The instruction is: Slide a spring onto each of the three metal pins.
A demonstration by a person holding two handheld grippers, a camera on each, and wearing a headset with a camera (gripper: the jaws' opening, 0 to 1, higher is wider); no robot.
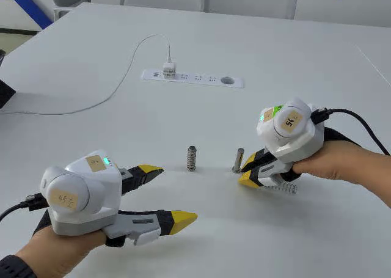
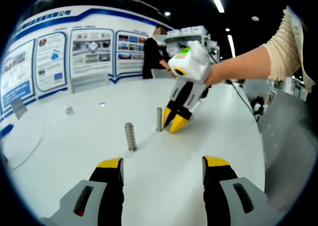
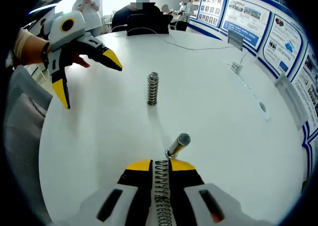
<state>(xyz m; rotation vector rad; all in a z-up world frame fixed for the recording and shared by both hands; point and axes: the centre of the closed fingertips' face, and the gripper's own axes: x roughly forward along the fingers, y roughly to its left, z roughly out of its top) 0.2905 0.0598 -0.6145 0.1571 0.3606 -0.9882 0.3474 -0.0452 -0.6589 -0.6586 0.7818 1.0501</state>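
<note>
The spring (image 3: 161, 191) was judged to be light, thin-wired and easily squashed or bent. Its smooth steel was thought likely to slip or flick away under a hard pinch. A light hold across the coils, behind the leading end, was judged best, so that the open bore could be fed over a pin's top.

In the right gripper view it was seen lying lengthwise between the jaws of the right gripper (image 3: 161, 169). The jaws were drawn narrow around it, and its front end was level with the yellow tips. In the head view its tail was seen trailing out behind the jaws at four o'clock.

The bare pin (image 3: 178, 145) stood just beyond the tips at one o'clock. Whether the spring touched it could not be told. The sprung pin (image 1: 192, 158), already fitted with its own coil, stood at nine o'clock of the bare pin on the white table (image 1: 91, 64).

The left gripper (image 1: 174, 192) was held wide apart, with nothing between its jaws. It lay at seven o'clock of the sprung pin, well apart from it.
</note>
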